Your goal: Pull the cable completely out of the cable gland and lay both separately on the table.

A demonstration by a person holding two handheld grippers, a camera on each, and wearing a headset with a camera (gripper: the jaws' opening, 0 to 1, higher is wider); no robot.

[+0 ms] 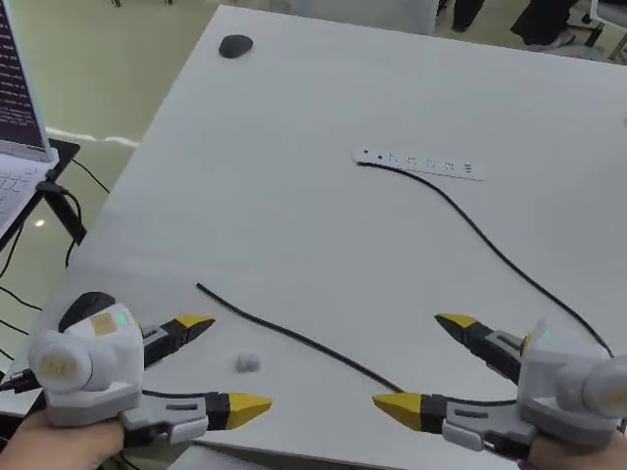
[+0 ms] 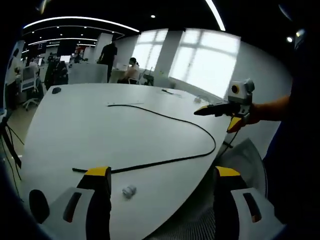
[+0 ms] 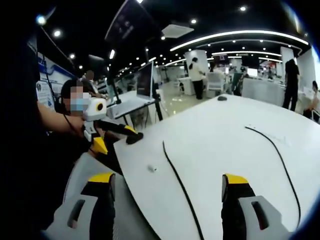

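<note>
We count one thin black cable (image 1: 294, 336) curving over the smooth white table (image 1: 294, 196). One small, pale, rounded cable gland (image 1: 248, 364) lies apart from it near the front edge. There is also one flat white power strip (image 1: 419, 164) and one dark rounded mouse (image 1: 235, 45). The left gripper (image 1: 231, 362) and right gripper (image 1: 414, 359) both gape wide, holding nothing.

A white table (image 1: 294, 196) bears four things; a white power strip (image 1: 419, 164) lies toward the far right; a thin black cable (image 1: 294, 336) runs from the strip, sweeps right, and ends free near the front edge; a small pale cable gland (image 1: 247, 363) lies beside that free stretch, apart from it; a dark object (image 1: 235, 45), possibly a mouse, sits at the far corner.
</note>
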